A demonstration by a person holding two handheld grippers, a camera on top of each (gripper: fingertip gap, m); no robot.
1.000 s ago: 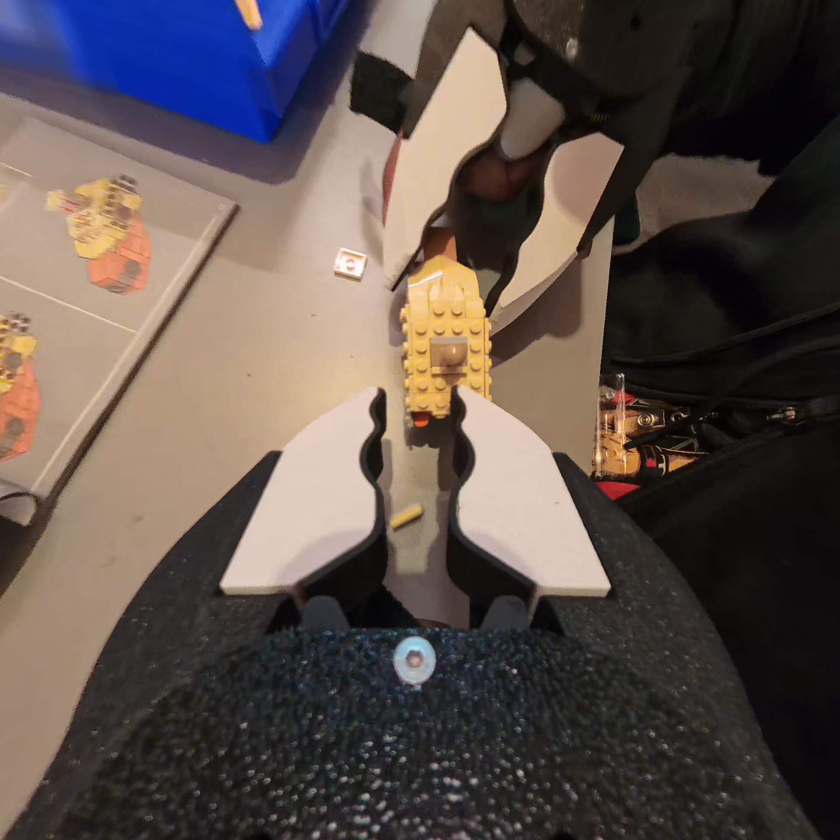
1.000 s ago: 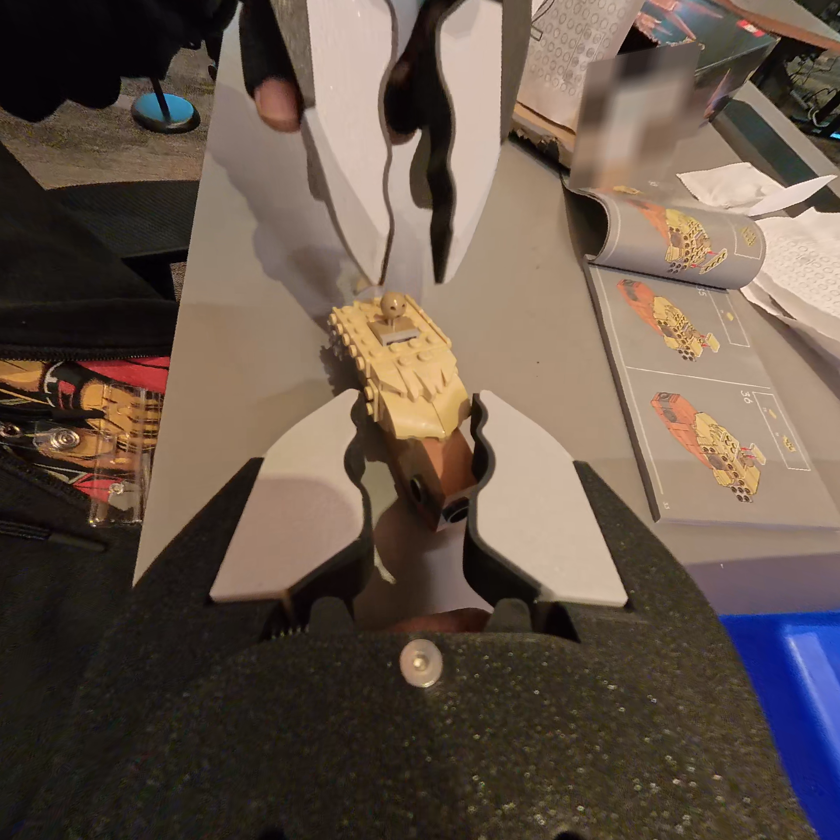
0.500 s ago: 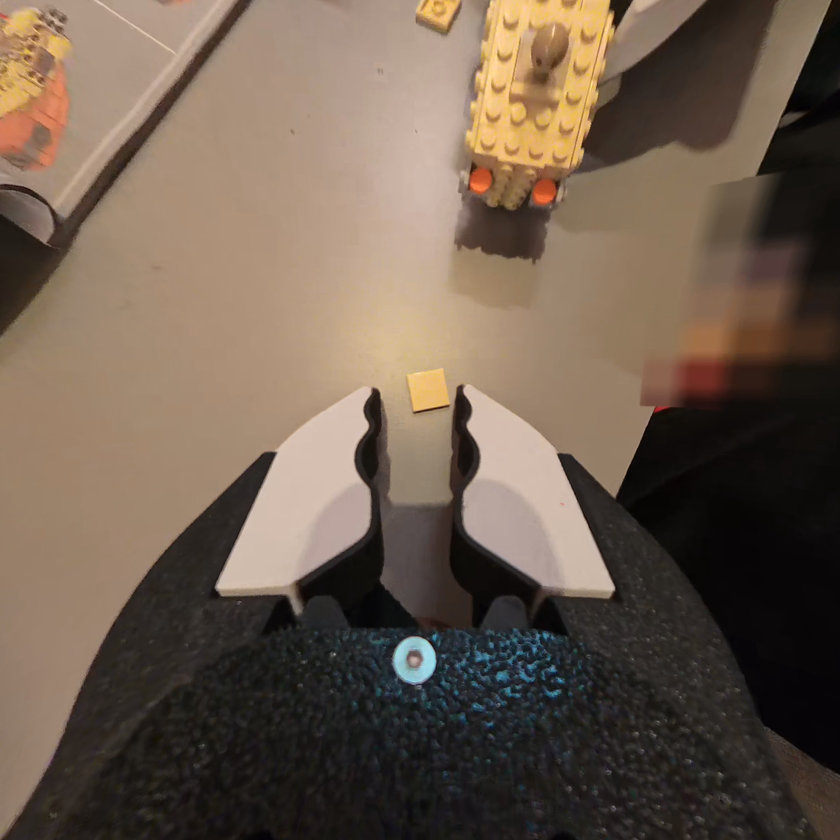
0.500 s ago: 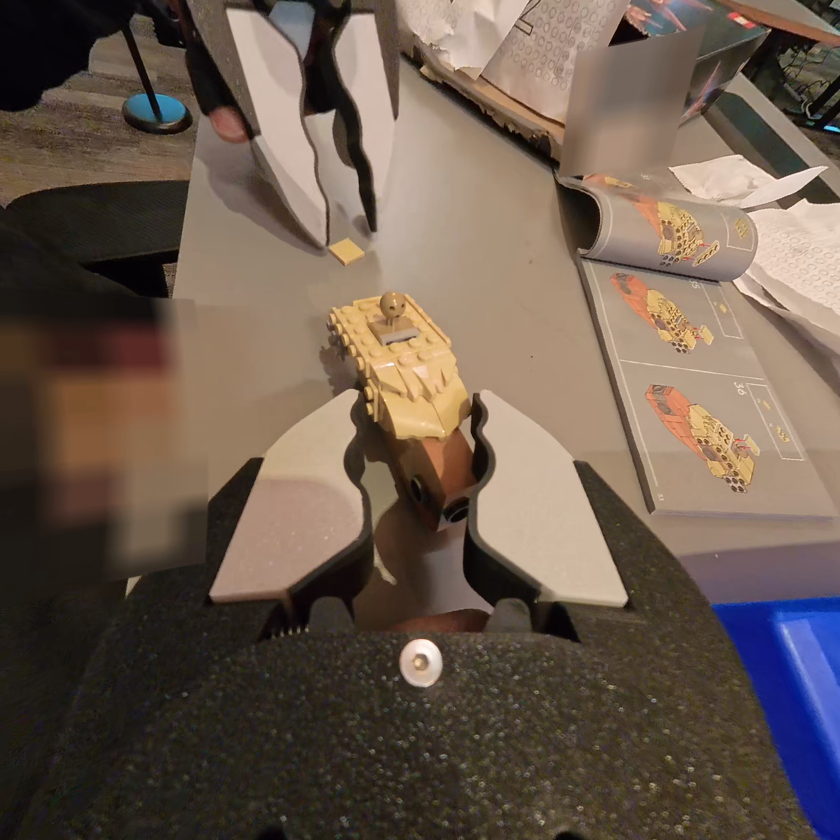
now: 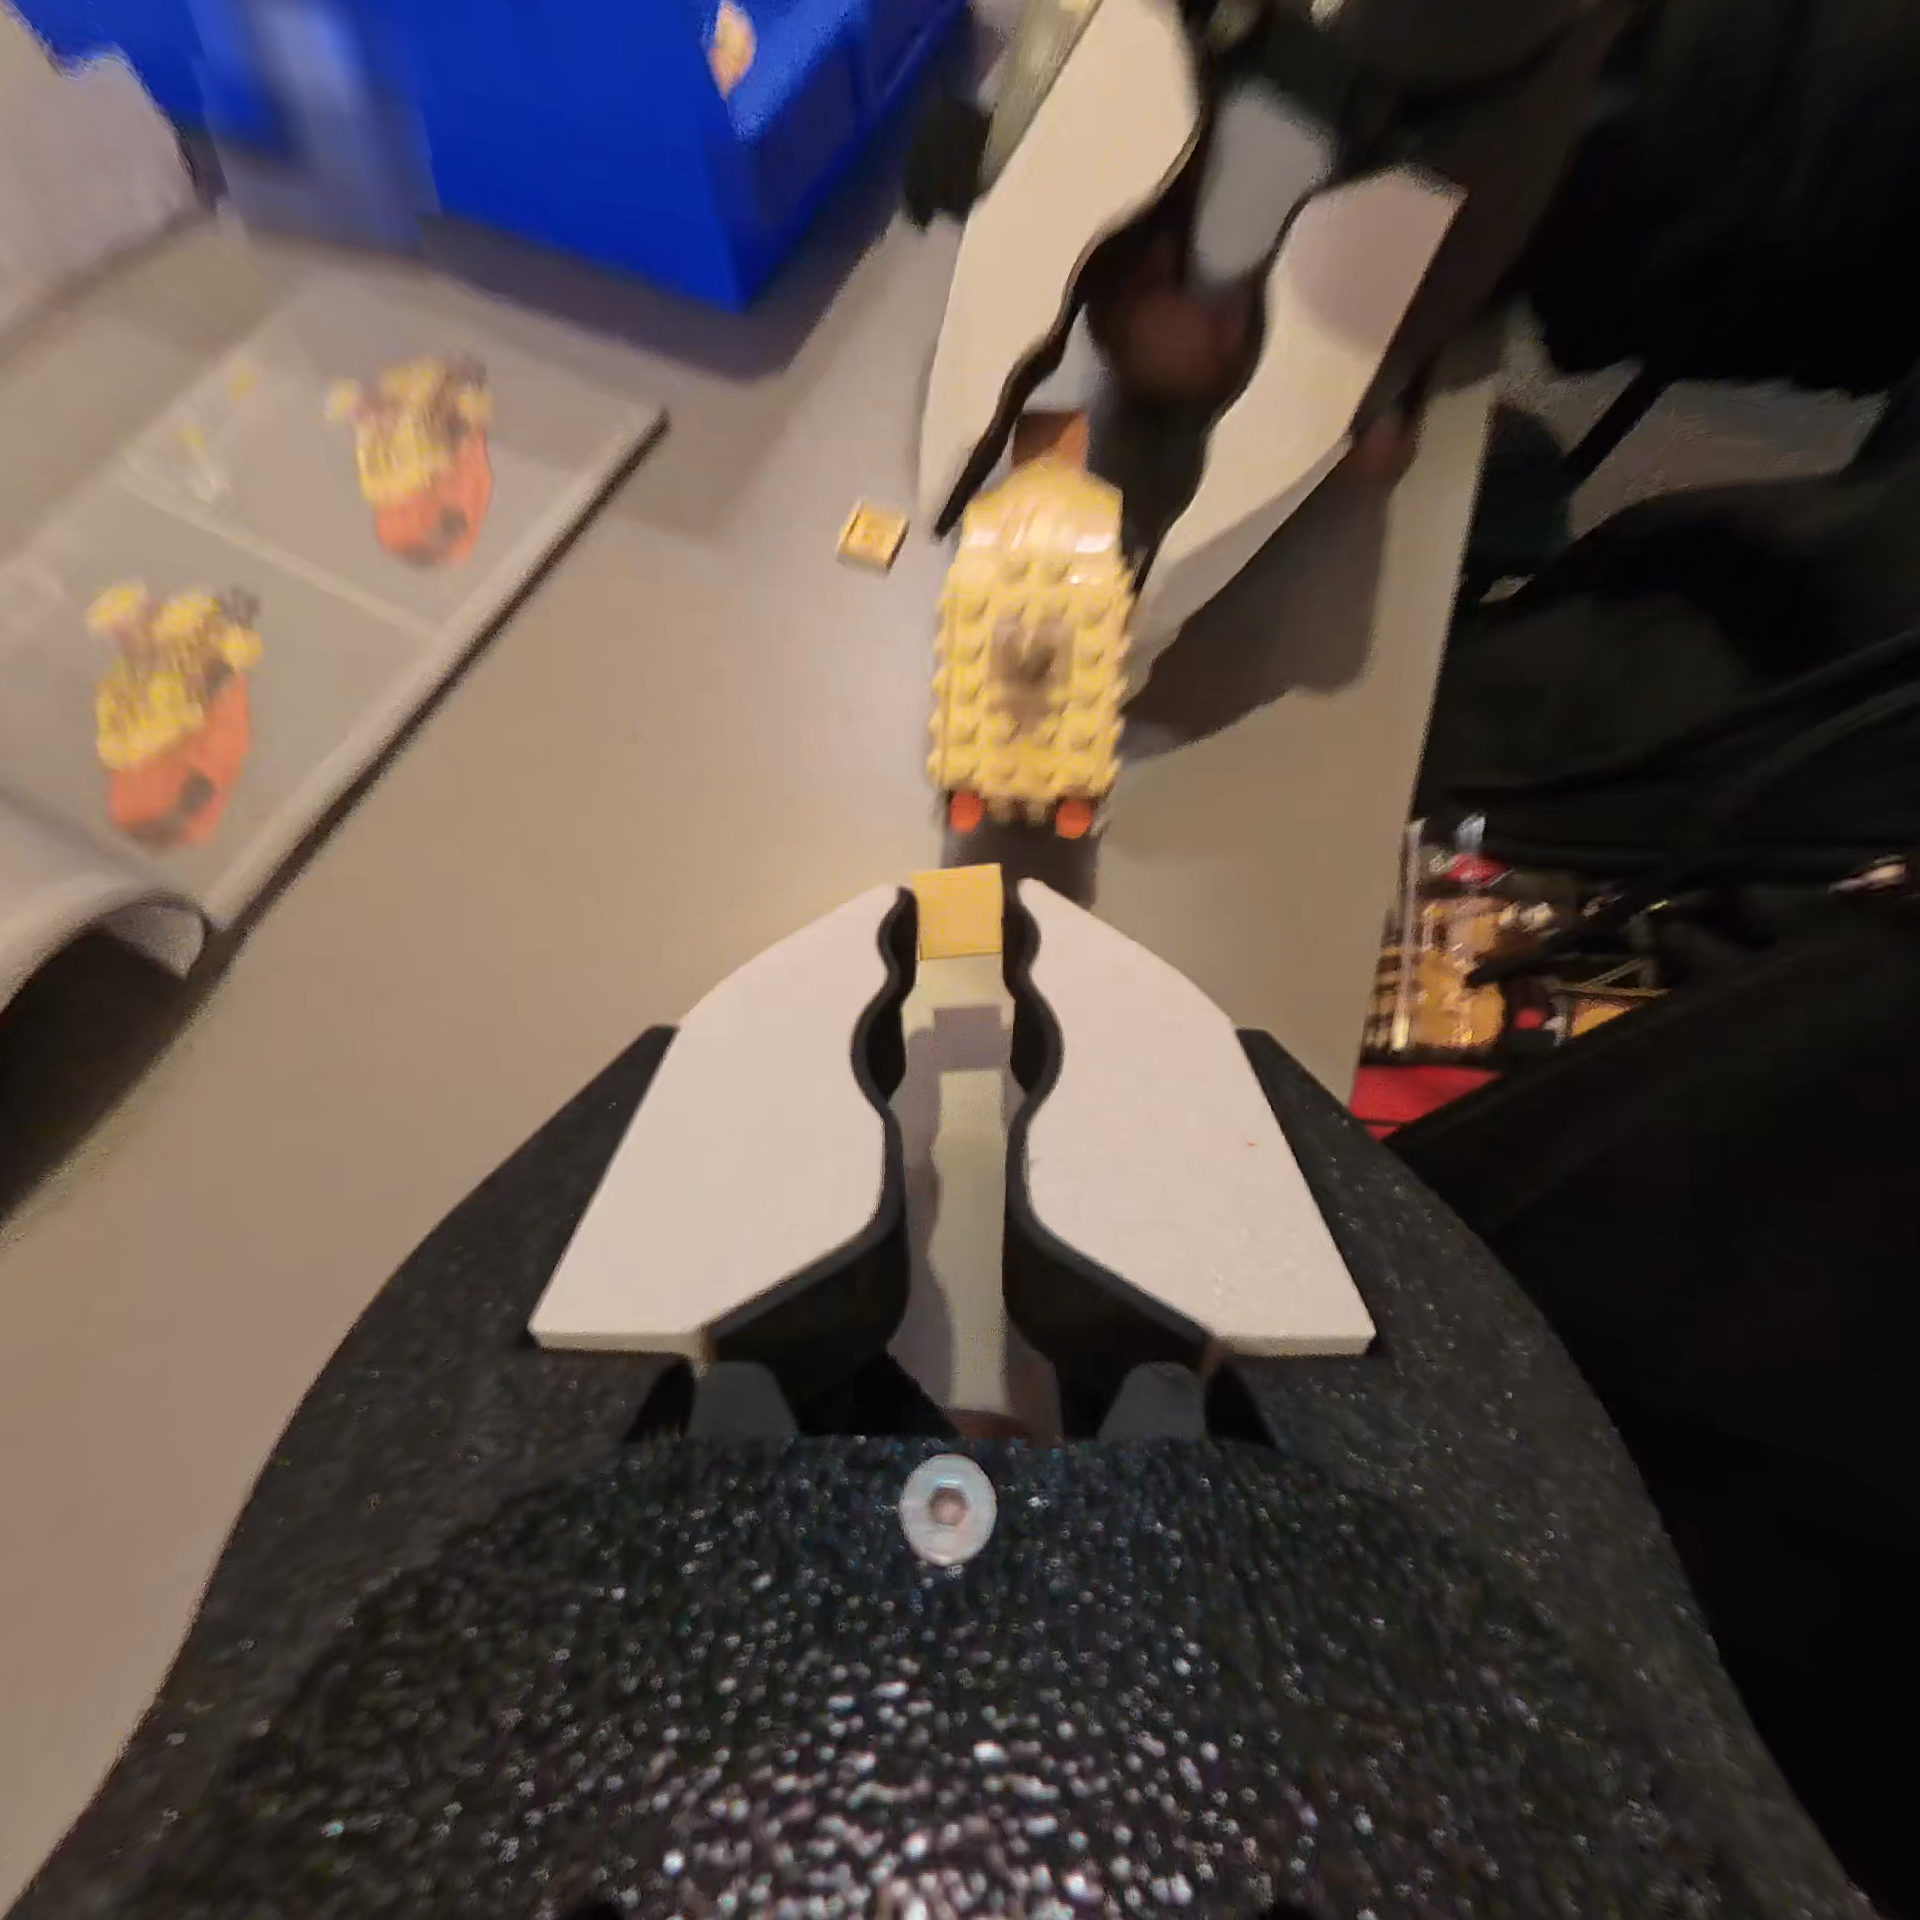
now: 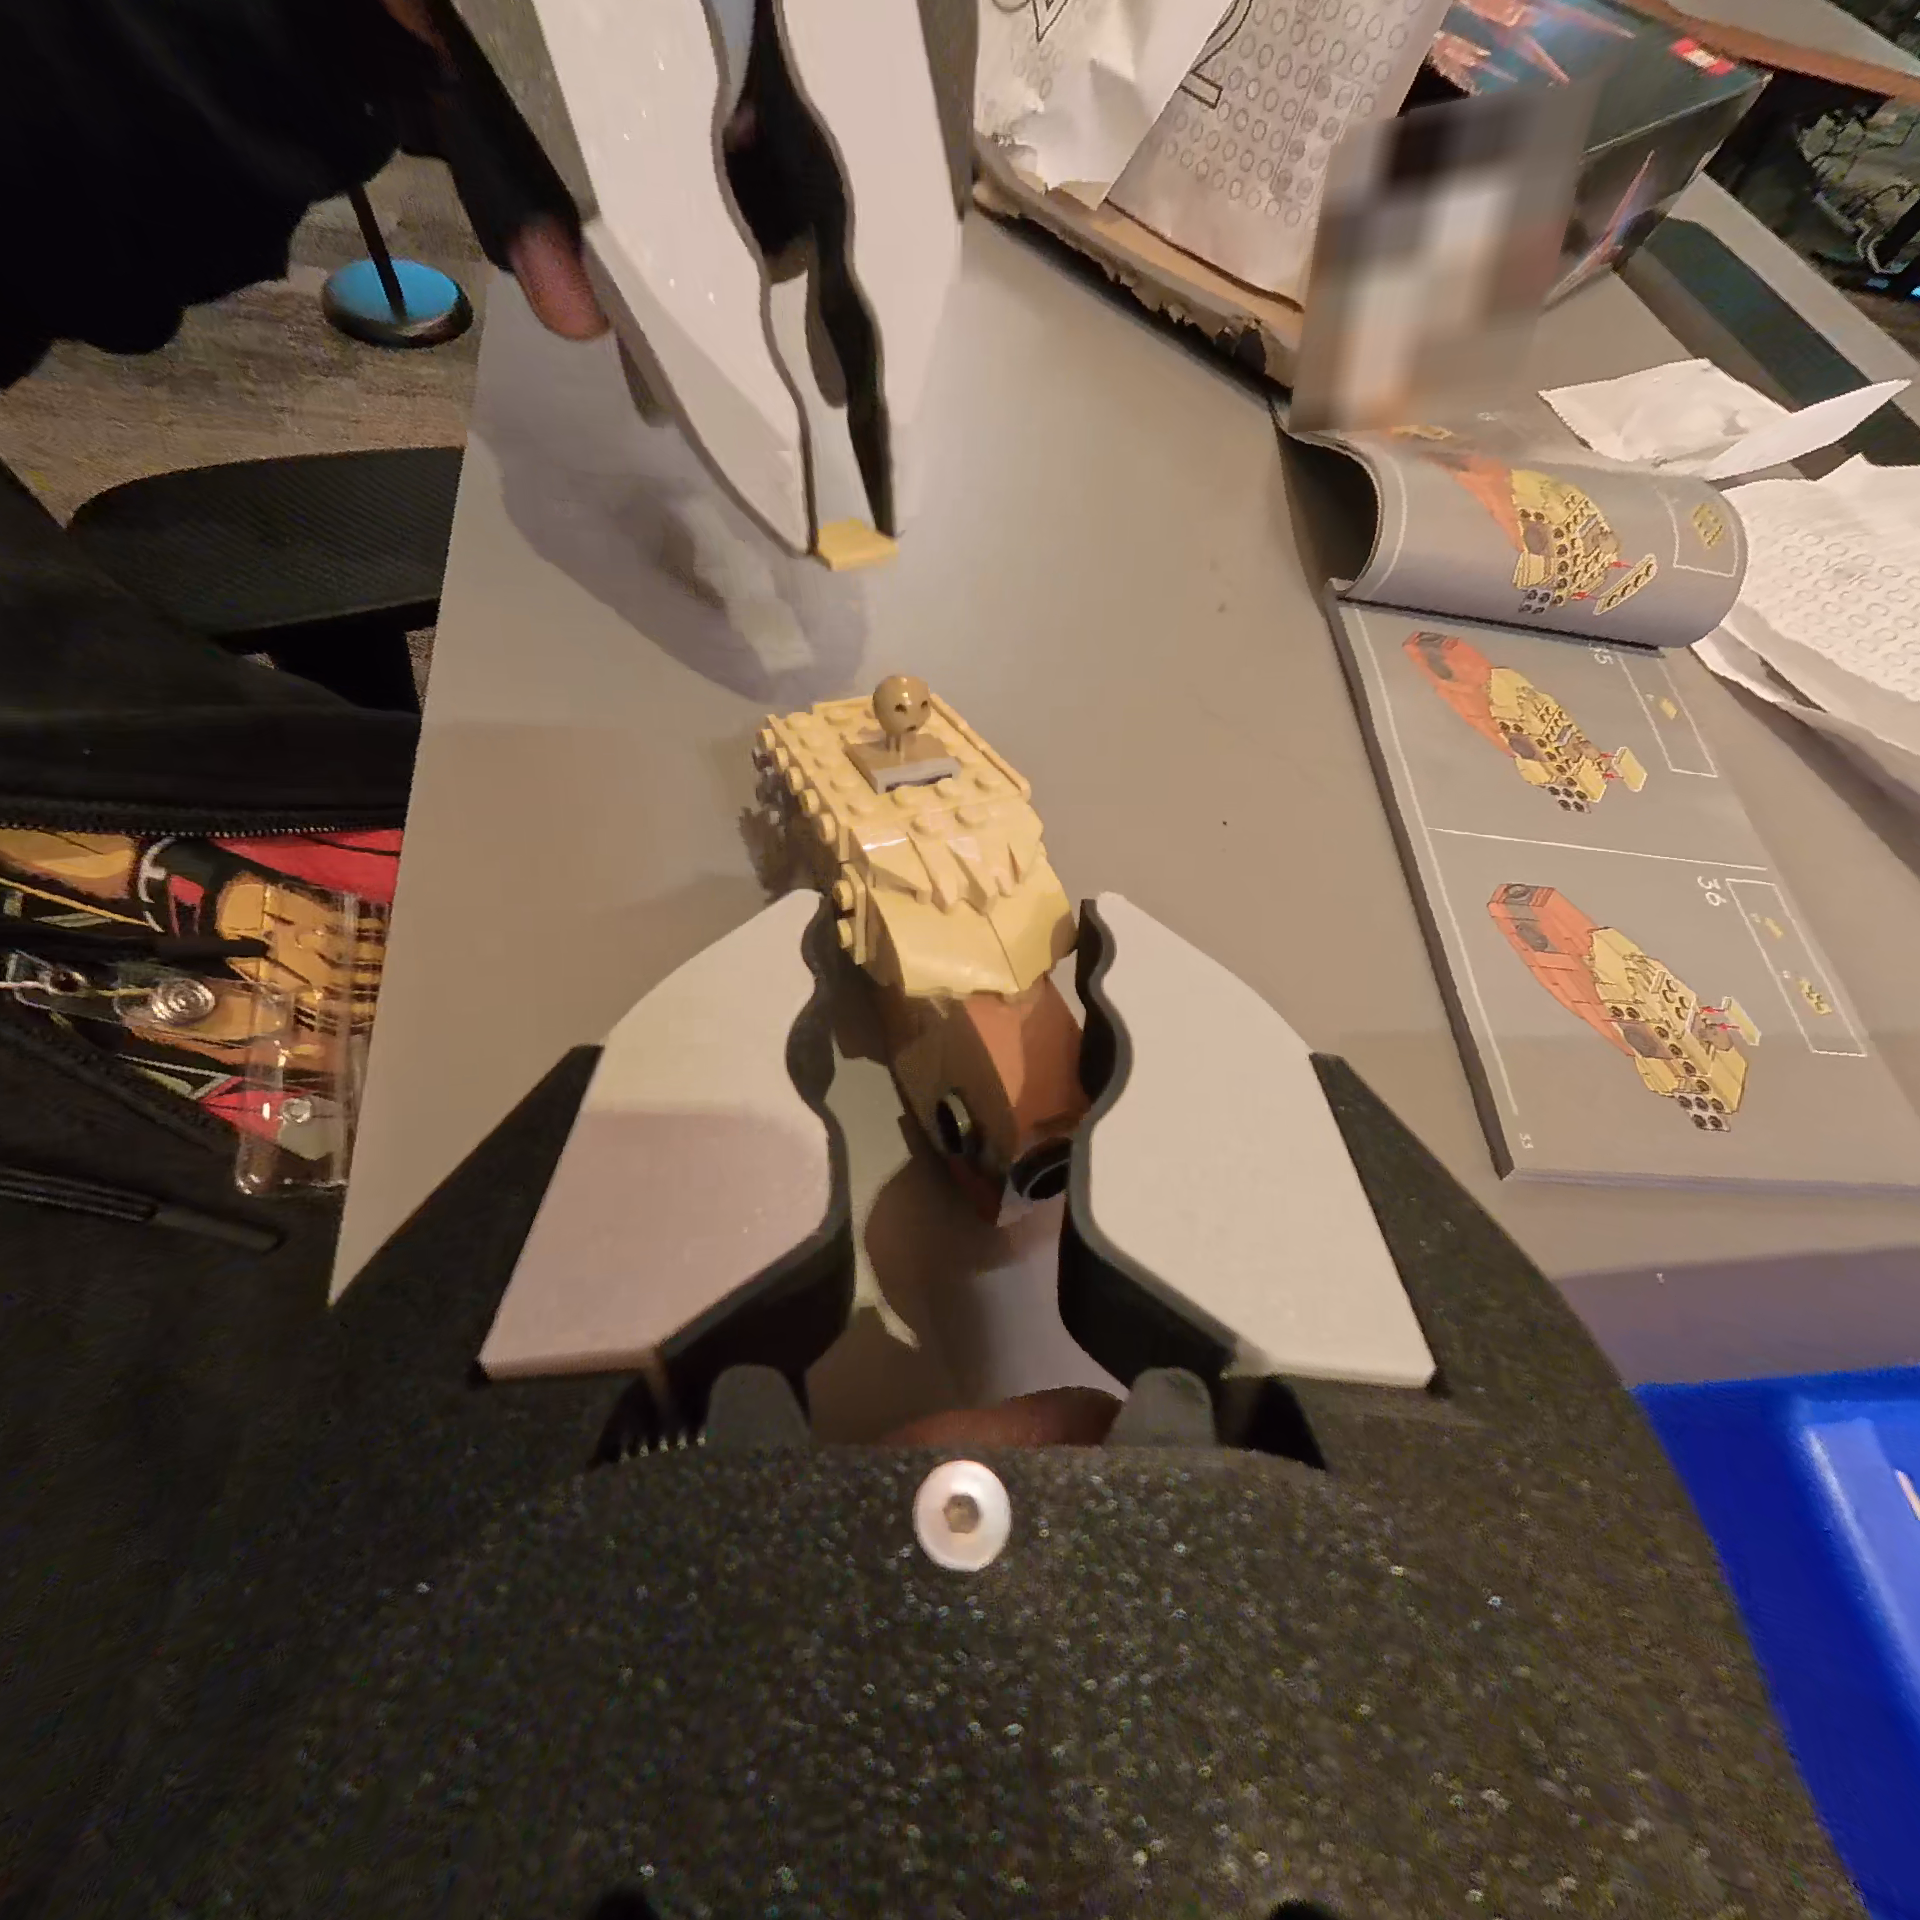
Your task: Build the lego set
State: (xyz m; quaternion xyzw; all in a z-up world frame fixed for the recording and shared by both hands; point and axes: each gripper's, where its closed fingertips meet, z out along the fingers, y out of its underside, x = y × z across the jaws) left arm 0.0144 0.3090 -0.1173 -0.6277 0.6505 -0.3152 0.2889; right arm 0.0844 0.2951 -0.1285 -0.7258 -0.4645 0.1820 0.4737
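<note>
Since half a second ago, we note the left hand-held gripper (image 5: 958, 914) has clamped the tan tile (image 5: 957, 912); right hand-held gripper (image 6: 951, 997) grips the near-complete model (image 6: 914, 862) on the bench (image 6: 1091, 623); tile unattached.

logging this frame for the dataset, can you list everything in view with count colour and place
lego model: 1, tan top with brown nose, middle of the table, nose between the right gripper's fingers
flat square tile: 1, tan, pinched at the left gripper's tips
loose small plate: 1, tan, on the table beside the model's nose end
instruction booklet: 1, grey pages with orange and tan pictures, open on the table
bin: 1, blue, beyond the booklet in the left wrist view
paper sheets: several, white, at the table's far end
box: 1, dark, far corner
table: 1, grey
left gripper: 1, grey fingers, black body, shut on the tile
right gripper: 1, same colours, around the model's nose
</note>
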